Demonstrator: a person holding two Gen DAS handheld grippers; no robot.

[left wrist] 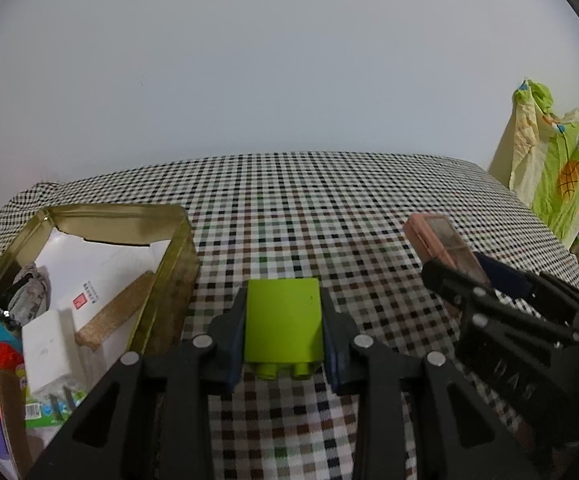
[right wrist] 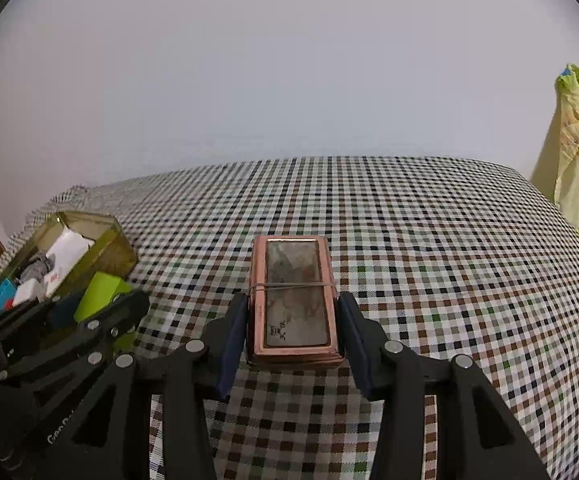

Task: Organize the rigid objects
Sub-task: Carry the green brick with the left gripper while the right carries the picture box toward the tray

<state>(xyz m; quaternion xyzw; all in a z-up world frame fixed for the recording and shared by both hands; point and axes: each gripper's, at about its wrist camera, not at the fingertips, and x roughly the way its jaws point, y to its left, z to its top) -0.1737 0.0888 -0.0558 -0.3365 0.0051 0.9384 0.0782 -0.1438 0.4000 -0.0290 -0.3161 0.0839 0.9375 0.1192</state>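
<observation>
Checked cloth (left wrist: 329,208) in black, brown and green squares covered the whole worktop, and a pale wall stood behind it. Far on the right hung a green and yellow printed fabric (left wrist: 561,160). On the left side of the cloth stood an open gold tin box (left wrist: 177,248), and inside it lay white cartons, a cork piece (left wrist: 117,312) and some coloured bricks. Just beside the tin, the left gripper (left wrist: 283,328) held a lime green brick (left wrist: 283,322); its jaws were pressed on both sides of the brick, with the studs turned toward the camera. More to the right, well apart from the tin, the right gripper (right wrist: 293,320) had its jaws clamped on a copper-pink flat case (right wrist: 295,300) with a thin band around its middle.
</observation>
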